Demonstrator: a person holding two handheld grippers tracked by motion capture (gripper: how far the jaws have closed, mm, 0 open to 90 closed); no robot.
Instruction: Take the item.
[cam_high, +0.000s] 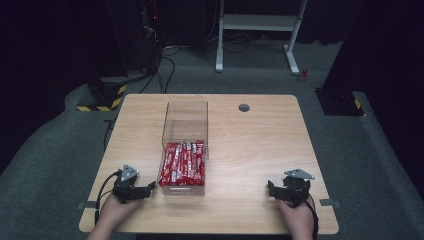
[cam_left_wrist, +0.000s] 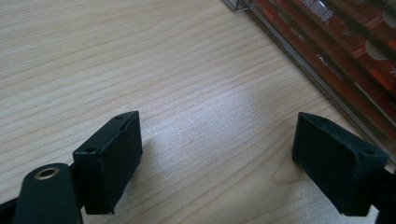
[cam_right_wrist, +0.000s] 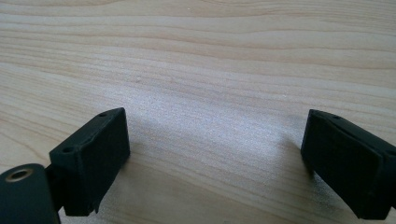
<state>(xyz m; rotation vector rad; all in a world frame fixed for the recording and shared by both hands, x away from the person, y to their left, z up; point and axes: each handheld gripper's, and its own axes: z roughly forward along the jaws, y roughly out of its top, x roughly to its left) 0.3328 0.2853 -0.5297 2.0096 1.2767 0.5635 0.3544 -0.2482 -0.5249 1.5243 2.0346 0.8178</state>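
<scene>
Grey carpet (cam_high: 45, 165) — dark room

High view overlooks table (cam_high: 260, 150) from above; gripper views skim wood closely (left catches clear box (cam_left_wrist: 327, 70)).

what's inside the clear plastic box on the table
The clear box holds red packets, packed side by side in its near half. Its far half looks empty. Whatever lies beneath the top packets is covered, so how deep they are stacked cannot be told.

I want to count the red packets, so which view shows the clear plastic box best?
The high view: the whole clear plastic box shows, red packets filling its near half. The left gripper view catches one corner; the right gripper view shows wooden table.
</scene>
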